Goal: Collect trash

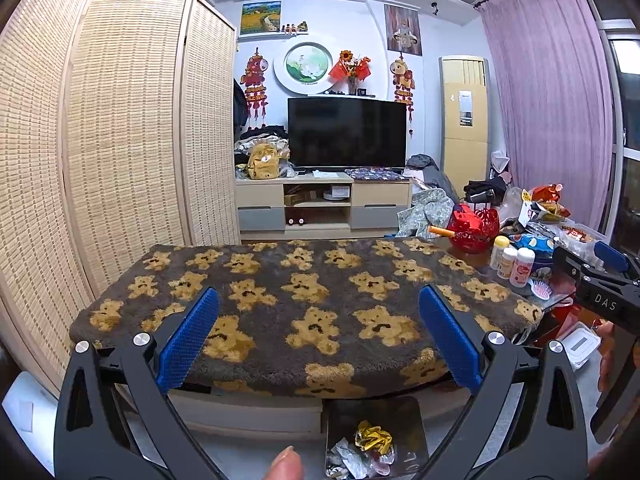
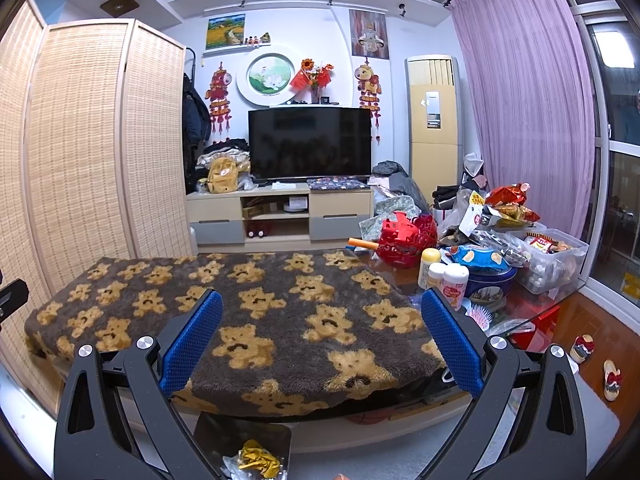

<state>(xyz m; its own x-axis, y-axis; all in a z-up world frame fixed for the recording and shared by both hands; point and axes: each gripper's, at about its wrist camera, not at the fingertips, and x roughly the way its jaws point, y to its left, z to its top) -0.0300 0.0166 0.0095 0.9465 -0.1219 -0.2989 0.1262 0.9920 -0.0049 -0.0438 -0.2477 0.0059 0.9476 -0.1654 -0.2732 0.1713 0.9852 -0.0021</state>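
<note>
Even, cool indoor light; sharp centres, strong fisheye bending and dark vignetted corners; faint glare on the television.

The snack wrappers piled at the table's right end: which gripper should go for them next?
Right, probably. The right gripper is open and nearer the wrapper pile; the left gripper, also open, sits farther left over the bear mat.

The right claw hangs wide apart and empty over the counter's near edge; crumpled trash fills a bin below.
</note>
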